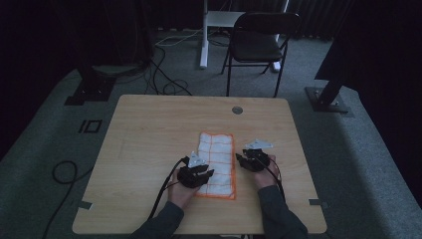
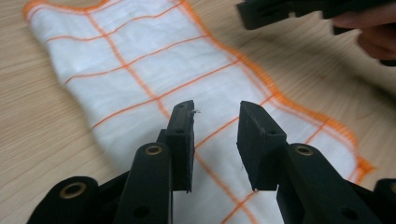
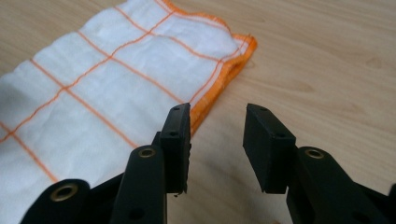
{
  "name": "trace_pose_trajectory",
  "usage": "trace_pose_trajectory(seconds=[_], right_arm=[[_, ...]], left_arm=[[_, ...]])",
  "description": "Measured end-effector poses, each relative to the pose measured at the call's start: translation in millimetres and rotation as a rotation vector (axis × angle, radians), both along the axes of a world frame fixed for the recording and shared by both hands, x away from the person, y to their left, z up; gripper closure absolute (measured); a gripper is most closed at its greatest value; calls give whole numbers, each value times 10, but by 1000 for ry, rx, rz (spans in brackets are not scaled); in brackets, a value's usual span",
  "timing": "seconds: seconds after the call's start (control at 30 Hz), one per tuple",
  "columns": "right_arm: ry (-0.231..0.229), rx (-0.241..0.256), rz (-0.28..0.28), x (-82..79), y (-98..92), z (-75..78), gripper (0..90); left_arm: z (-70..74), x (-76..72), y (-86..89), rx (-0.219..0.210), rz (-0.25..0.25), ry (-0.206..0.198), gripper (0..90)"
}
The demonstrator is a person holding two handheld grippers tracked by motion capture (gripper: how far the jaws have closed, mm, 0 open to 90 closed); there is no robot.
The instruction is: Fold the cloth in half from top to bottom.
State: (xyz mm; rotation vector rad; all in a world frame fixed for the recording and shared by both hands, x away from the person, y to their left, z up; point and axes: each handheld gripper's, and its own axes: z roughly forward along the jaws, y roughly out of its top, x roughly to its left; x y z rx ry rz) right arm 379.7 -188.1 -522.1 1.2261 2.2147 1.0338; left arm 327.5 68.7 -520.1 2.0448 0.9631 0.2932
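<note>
Wooden table [image 1: 149,124], checked cloth [image 1: 217,159], black chair [image 1: 259,42] behind.

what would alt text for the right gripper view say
The right gripper hangs open over the orange-trimmed edge of a white cloth with orange grid lines. The cloth lies flat on a wooden table.

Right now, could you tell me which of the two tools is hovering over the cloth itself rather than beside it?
The left tool: its open jaws sit over the white, orange-checked cloth. The right tool straddles the cloth's orange edge, mostly over bare table.
</note>
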Motion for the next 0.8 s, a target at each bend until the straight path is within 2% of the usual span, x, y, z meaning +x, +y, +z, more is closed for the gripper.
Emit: trace_pose_trajectory(seconds=[0.2, 0.8], right_arm=[[11, 4, -3, -44, -34, -50, 605], [16, 13, -1, -62, -25, -74, 596]], left_arm=[[-2, 26, 108, 1, 30, -10, 658], [108, 253, 341, -10, 108, -36, 638]])
